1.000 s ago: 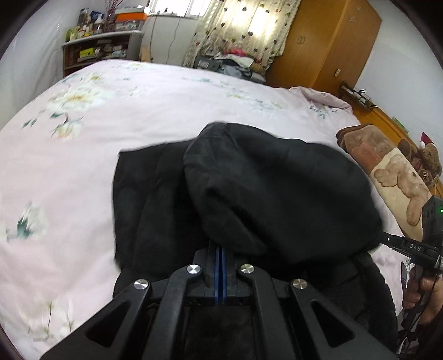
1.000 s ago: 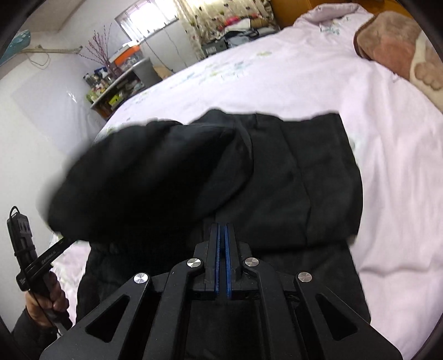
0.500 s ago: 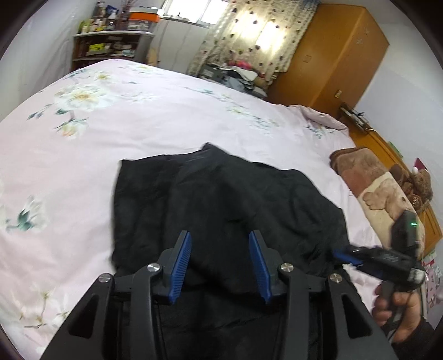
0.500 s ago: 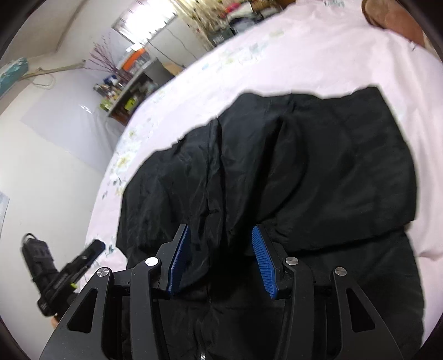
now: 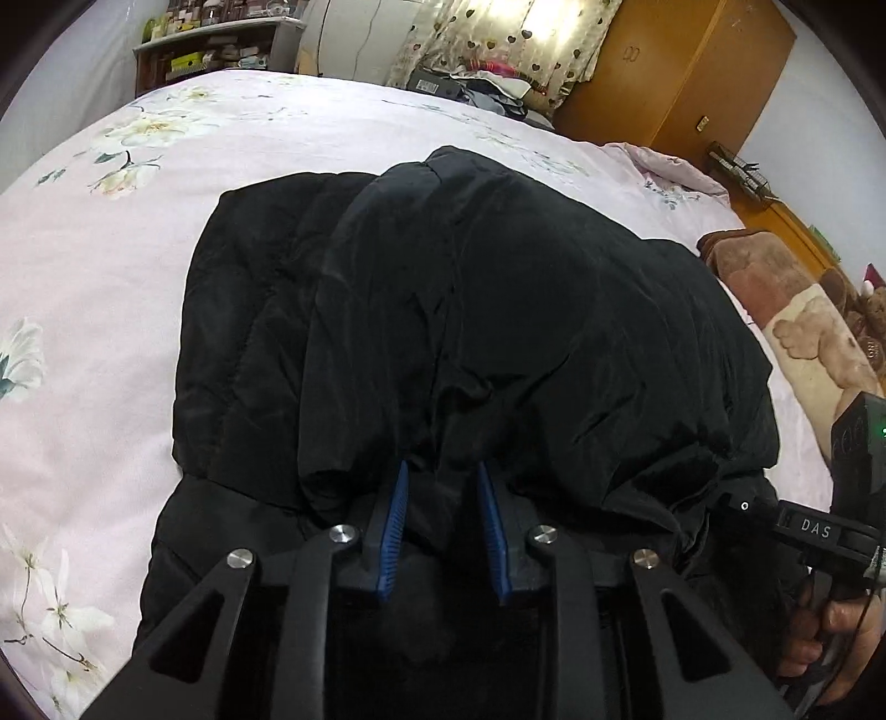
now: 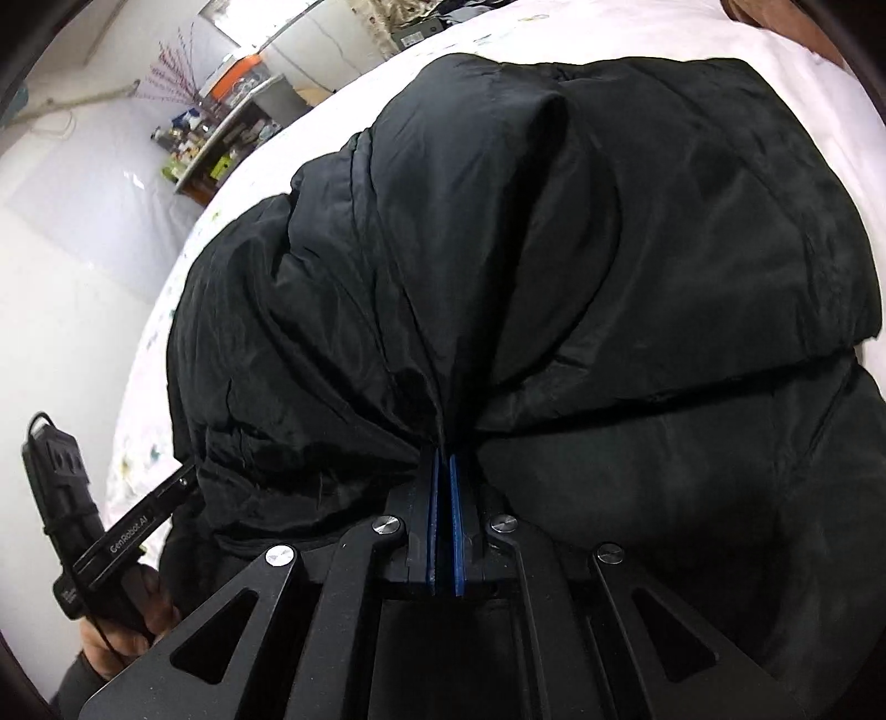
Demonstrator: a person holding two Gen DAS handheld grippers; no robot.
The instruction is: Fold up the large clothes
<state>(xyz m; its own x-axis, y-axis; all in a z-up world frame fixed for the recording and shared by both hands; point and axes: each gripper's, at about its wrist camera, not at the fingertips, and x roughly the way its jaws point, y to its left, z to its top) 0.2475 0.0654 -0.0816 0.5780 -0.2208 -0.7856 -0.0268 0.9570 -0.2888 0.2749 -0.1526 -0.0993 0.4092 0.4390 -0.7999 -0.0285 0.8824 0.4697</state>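
Note:
A large black padded jacket [image 5: 470,332] lies folded over itself on a pink floral bed; it also fills the right wrist view [image 6: 554,249]. My left gripper [image 5: 443,487] is partly open, its blue pads a short gap apart, pushed against the near edge of the folded layer with cloth between them. My right gripper [image 6: 444,459] is shut on a bunched fold of the jacket's near edge, creases radiating from the pinch. The right gripper body shows at the right edge of the left wrist view [image 5: 819,531]; the left gripper body shows at the left of the right wrist view [image 6: 127,537].
The bed's pink floral cover [image 5: 111,266] spreads left and behind the jacket. A brown bear-print blanket [image 5: 803,321] lies at the right. A wooden wardrobe [image 5: 681,77], curtains and a cluttered shelf [image 5: 216,50] stand beyond the bed.
Both grippers let go of the folded jacket half a second ago and opened. Now both have moved in to its near edge; the right has shut on it, the left has narrowed.

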